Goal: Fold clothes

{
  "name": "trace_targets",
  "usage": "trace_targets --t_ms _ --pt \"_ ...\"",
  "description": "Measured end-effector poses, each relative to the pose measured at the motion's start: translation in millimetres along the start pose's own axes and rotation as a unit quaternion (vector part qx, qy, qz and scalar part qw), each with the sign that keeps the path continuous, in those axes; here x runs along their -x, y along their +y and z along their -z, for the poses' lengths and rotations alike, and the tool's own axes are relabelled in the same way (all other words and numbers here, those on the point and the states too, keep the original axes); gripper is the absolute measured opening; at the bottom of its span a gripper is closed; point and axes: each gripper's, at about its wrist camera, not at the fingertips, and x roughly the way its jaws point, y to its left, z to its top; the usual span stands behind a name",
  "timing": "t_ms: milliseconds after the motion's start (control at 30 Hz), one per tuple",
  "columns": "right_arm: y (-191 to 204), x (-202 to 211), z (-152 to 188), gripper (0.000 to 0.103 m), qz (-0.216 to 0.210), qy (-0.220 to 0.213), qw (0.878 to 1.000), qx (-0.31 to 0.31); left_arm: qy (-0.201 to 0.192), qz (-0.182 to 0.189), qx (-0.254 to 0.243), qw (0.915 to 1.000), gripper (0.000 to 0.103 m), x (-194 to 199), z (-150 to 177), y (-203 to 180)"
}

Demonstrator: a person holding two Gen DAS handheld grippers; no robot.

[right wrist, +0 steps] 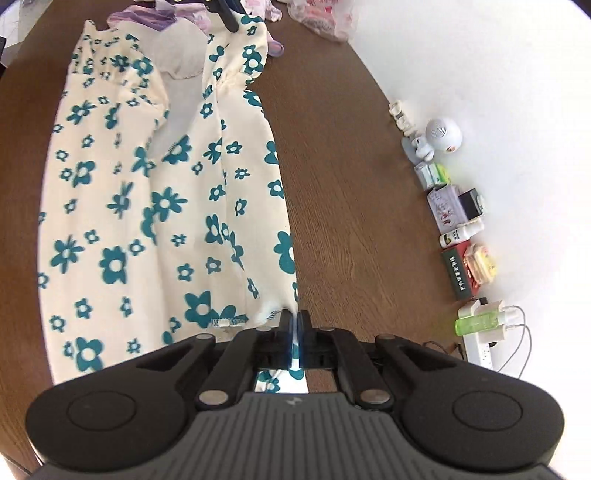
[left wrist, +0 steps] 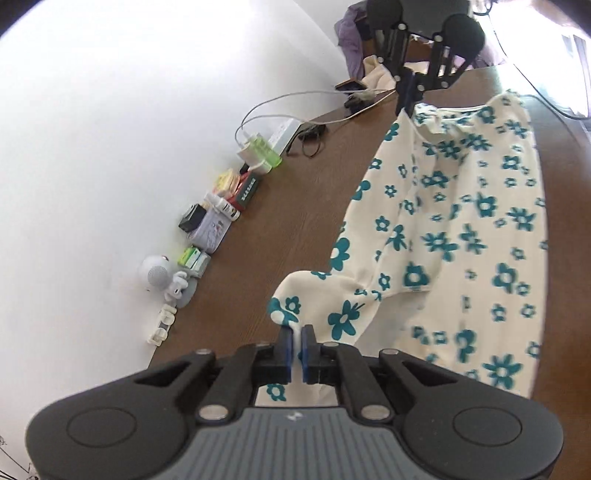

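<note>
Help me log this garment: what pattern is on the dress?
Teal flowers on cream fabric; the dress shows best in the right wrist view.

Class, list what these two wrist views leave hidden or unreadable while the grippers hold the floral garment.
- Floral garment: the left wrist view cuts off its right and lower edges; motion blur softens the print.
- Garment's near end: hidden under the right gripper body.
- Box labels by the wall: too small to read.
- Clothes pile: cropped by the top edge.

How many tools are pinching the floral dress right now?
2: the left tool grips one edge of the floral dress; the right tool grips the opposite end.
</note>
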Motion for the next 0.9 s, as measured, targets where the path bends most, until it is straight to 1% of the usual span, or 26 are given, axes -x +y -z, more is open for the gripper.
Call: trace_targets --t_ms 67,100,167,267,400,500,567,600,633,667,733,800,833,867,900 --pt "24 12 8 0.002 0.005 -0.006 1.0 0.012 0.002 -0.002 -0.004 1.0 0.004 16 0 -28" --pt "37 14 9 0.002 0.005 -0.006 1.0 0.02 0.013 0.001 0.001 0.9999 0.004 19 5 -44" --pt "61 19 8 0.002 0.002 -0.003 0.999 0.033 0.036 0.005 0.016 0.9992 0.004 16 16 -64" --pt "82 16 10 0.002 0.014 0.0 0.999 0.043 0.057 -0.001 0.03 0.9979 0.004 9 31 -84" --pt "98 15 12 0.002 0.026 -0.001 0.999 0.045 0.055 -0.004 0.046 0.9974 0.005 18 36 -96" --pt "106 13 14 0.002 0.034 0.0 0.998 0.052 0.066 -0.007 0.044 0.9969 0.017 19 34 -99" --pt "109 10 14 0.002 0.038 0.001 0.998 0.052 0.065 -0.005 0.038 0.9971 0.041 21 30 -100" --pt "110 9 13 0.002 0.04 0.001 0.998 0.051 0.059 -0.007 0.033 0.9977 0.045 22 26 -101" --pt "111 8 13 0.002 0.042 0.001 0.998 0.05 0.053 -0.008 0.028 0.9982 0.054 23 22 -101" --pt "111 7 12 0.002 0.044 0.001 0.998 0.05 0.046 -0.01 0.023 0.9986 0.058 23 18 -102" --pt "114 5 12 0.002 0.053 0.001 0.997 0.051 0.039 -0.015 0.005 0.9991 0.06 17 8 -102" --pt "116 5 11 0.002 0.058 0.001 0.997 0.05 0.037 -0.019 -0.014 0.9991 0.059 9 1 -104" --pt "116 5 11 0.002 0.057 0.0 0.997 0.049 0.037 -0.016 -0.023 0.999 0.045 4 0 -105" --pt "117 5 12 0.002 0.056 0.0 0.997 0.048 0.036 -0.013 -0.031 0.9988 0.002 0 -1 -106" --pt "117 4 12 0.002 0.055 -0.001 0.997 0.047 0.036 -0.01 -0.039 0.9985 0.005 -3 -2 -108"
